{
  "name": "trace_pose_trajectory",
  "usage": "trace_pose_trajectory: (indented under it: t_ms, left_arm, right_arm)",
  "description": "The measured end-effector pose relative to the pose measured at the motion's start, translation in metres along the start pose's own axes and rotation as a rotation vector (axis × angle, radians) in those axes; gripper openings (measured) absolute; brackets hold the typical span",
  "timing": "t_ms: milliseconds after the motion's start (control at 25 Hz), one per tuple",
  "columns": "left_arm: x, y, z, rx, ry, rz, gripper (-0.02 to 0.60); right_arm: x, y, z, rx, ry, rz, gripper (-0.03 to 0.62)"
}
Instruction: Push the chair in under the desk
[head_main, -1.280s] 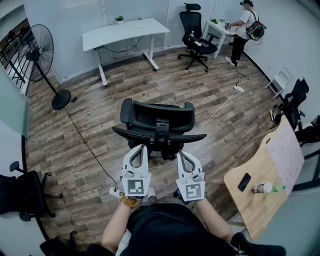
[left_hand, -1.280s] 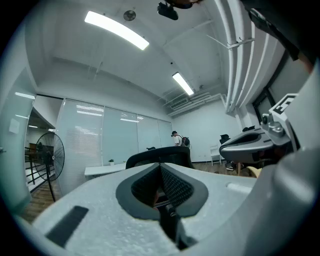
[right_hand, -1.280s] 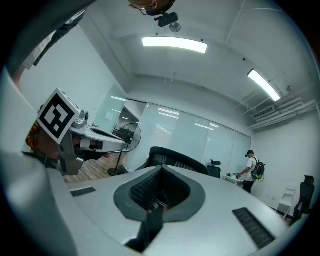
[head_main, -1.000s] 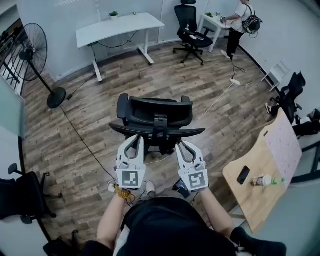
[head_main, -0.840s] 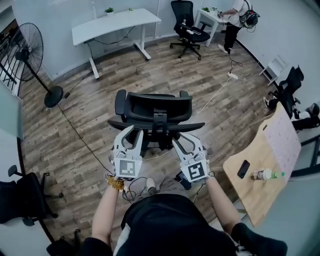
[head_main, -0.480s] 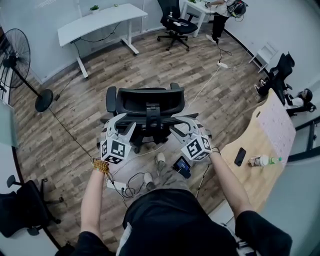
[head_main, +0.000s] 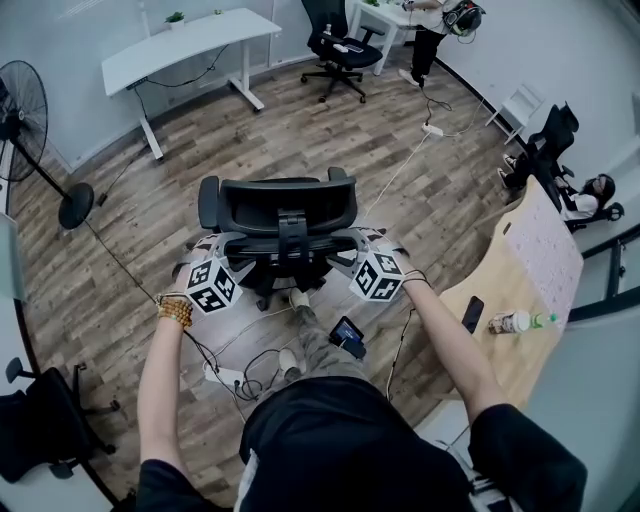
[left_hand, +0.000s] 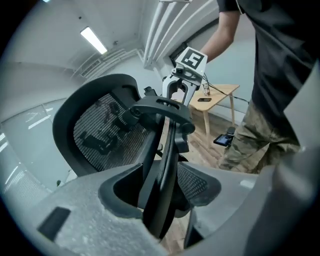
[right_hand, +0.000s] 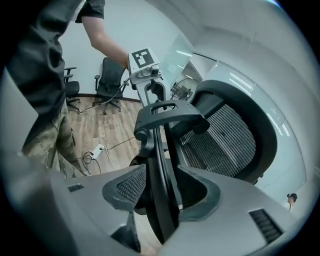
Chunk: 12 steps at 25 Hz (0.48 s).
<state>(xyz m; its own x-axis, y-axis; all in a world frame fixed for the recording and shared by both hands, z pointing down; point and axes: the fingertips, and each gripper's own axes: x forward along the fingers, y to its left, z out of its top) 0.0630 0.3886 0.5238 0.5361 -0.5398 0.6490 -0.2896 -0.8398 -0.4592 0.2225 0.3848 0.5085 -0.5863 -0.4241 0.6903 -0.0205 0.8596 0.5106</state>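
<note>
The left gripper (head_main: 203, 256) and right gripper (head_main: 364, 250) have dropped beside the chair (head_main: 277, 205), jaws just opened astride its back (nothing clenched yet), so pushing awaits.

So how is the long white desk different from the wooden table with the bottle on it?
The long white desk has a white top; the light wooden table is pale brown. The white desk stands far off by the wall; the wooden table is close by, at the head view's right. The white desk bears a small potted plant; the wooden table bears a black phone, a bottle and a white sheet. Both stand on the wood floor.
</note>
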Motion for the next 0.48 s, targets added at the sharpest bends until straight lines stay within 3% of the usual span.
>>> trace_pose_trajectory:
  t_ms: [360, 480]
  left_arm:
    - [0.010, 0.005, -0.014, 0.044, 0.073, -0.062, 0.212]
    - [0.017, -0.002, -0.025, 0.172, 0.179, -0.081, 0.172]
  right_arm:
    - [0.019, -0.005, -0.003, -0.033, 0.026, 0.032, 0.155]
    - [0.022, -0.003, -0.005, -0.028, 0.052, 0.058, 0.149]
